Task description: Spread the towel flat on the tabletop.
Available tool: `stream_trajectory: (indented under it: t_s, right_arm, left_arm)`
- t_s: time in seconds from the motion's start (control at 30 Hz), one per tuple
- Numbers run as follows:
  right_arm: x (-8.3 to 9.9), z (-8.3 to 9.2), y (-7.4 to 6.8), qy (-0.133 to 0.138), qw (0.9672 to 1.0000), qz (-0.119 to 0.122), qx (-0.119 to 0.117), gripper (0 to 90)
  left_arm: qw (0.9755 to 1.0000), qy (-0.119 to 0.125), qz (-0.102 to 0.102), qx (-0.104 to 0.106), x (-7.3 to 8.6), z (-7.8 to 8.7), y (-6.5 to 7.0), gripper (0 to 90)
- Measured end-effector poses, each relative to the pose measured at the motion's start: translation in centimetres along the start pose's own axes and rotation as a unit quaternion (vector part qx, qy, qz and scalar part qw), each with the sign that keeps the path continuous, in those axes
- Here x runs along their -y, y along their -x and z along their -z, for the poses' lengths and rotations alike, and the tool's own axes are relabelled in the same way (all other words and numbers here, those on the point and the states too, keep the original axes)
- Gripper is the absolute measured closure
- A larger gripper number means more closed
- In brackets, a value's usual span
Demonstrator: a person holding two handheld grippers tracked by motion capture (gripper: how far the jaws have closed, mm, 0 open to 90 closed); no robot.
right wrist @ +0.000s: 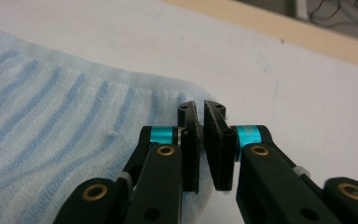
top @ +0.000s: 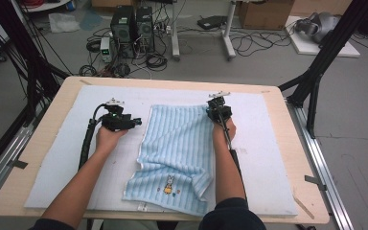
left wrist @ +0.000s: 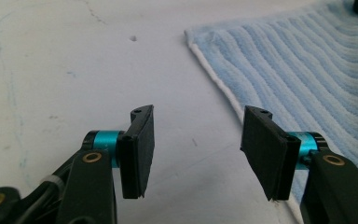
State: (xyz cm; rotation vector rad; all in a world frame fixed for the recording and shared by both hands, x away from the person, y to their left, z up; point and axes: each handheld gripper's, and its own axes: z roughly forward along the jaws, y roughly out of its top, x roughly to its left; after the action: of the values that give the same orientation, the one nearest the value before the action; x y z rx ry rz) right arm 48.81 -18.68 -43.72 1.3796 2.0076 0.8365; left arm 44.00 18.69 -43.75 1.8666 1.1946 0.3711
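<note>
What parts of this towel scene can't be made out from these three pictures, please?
- Right gripper view: whether the towel corner is pinched; the nearly closed fingers hide the gap.
- High view: the towel's small printed figure is too small to identify.
- Left gripper view: the frame edges cut the towel off.

Light-blue striped towel (top: pixel 177 143)

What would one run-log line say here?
left gripper: open, beside towel | right gripper: shut on towel corner
</note>
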Motion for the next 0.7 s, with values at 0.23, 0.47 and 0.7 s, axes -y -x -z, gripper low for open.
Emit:
stream_trajectory:
  t_s: [0.23, 0.47, 0.7]
  right_arm:
    - [0.3, 1.3, 0.5, 0.022, 0.9979, -0.030, -0.053, 61.2]
    - [0.9, 3.9, 1.7, 0.036, 0.9955, -0.038, -0.080, 58.0]
    - [3.0, 5.6, 3.1, 0.035, 0.9935, -0.052, -0.095, 57.1]
  left_arm:
    - [1.0000, 0.002, 0.005, 0.007, 0.3, -1.2, 0.4, 45.0]
    - [0.9999, 0.005, 0.006, 0.007, -0.6, -2.9, 0.8, 46.5]
    - [0.9987, -0.018, -0.048, 0.001, -1.7, -5.2, 2.3, 46.6]
